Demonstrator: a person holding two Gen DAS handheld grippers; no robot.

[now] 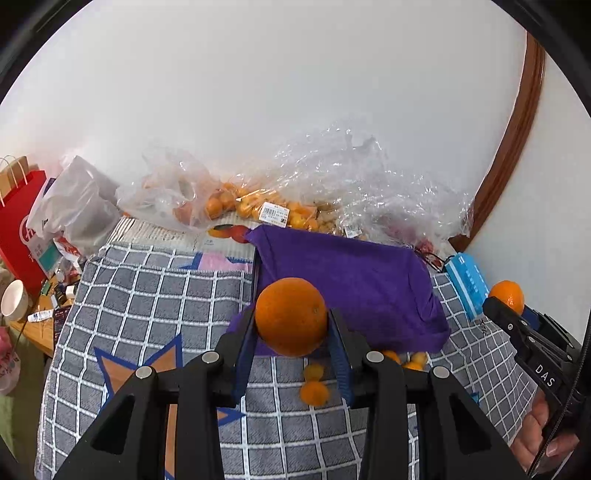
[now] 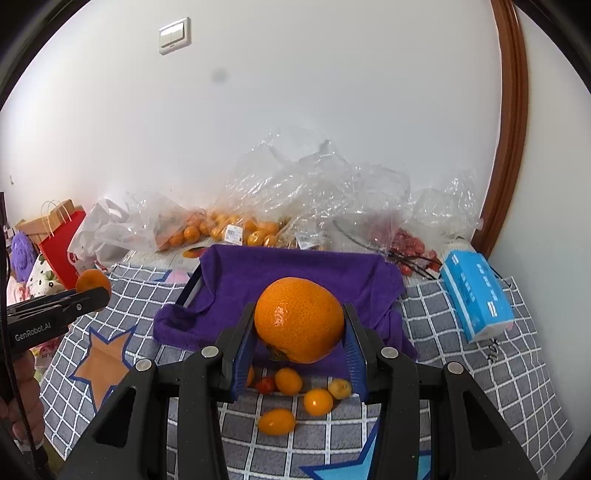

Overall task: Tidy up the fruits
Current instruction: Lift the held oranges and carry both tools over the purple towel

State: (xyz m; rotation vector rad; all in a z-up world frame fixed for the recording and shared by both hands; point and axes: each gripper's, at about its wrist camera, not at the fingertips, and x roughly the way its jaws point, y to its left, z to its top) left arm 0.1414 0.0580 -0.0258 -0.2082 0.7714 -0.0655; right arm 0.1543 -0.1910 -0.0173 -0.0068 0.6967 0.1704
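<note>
Each orange is clamped and held off the checked cloth (image 2: 461, 373), one (image 1: 291, 316) in the left gripper (image 1: 291, 332), one (image 2: 299, 319) in the right gripper (image 2: 300, 332), with the purple-draped tray (image 2: 295, 269) straight ahead and below both

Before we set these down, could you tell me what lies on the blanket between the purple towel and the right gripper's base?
Several small orange fruits and one small red one lie there, seen in the right wrist view.

Grey checked cloth (image 2: 461, 369) with star prints, blue tissue pack (image 2: 476, 295) on its right side, red paper bag (image 2: 61, 247) far left, wall switch (image 2: 174, 36), white bowl (image 1: 14, 300).
</note>
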